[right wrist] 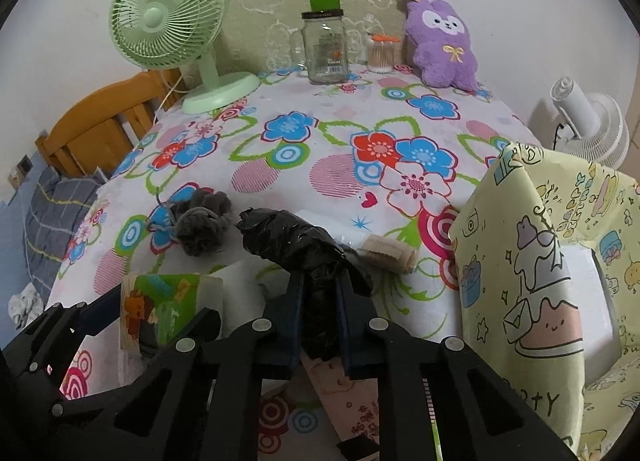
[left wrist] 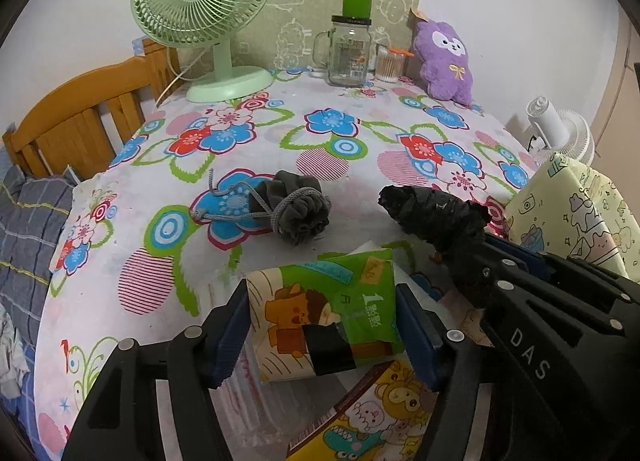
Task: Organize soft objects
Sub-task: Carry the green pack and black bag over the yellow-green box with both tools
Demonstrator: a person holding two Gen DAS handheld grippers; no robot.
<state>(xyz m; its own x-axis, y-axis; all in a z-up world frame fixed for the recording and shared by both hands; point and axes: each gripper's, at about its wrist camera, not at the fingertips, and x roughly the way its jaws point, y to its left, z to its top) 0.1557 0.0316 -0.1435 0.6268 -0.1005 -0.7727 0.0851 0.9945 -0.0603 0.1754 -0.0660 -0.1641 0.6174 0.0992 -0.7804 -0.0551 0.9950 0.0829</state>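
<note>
Evidently two soft things in hand at once, one per gripper.

Tissue pack (left wrist: 326, 311): lower centre of the left wrist view, pinched between the blue pads (left wrist: 228, 335); green and yellow cartoon wrapper, likely light and squashy, film probably slippery; best taken across the short sides, as now.

Black bundle (right wrist: 298, 243): centre of the right wrist view, wrapped in glossy black film; likely light, yielding, a little slick; gripped at its near end, far end jutting forward over the tablecloth (right wrist: 328, 129).

Left gripper (left wrist: 322, 335): fingers set fairly wide, closed against both sides of the tissue pack; low over the near edge of the table, pointing toward the far wall.

Right gripper (right wrist: 318, 321): fingers narrow, clamped on the black bundle; angled forward, seen in the right of the left wrist view, just beside the left one.

Grey drawstring pouch (left wrist: 296, 207): middle of the left wrist view, lying free on the cloth, cord looped around it; floppy, easiest pinched at the bunched fabric.

Beige roll (right wrist: 388, 255): just right of the black bundle in the right wrist view, lying on the cloth.

Yellow cartoon box (right wrist: 532, 261): right side of the right wrist view, opening facing the camera; likely the destination, though not certain.

Purple plush (right wrist: 442, 41): upper right, standing against the wall, well apart from both grippers.
</note>
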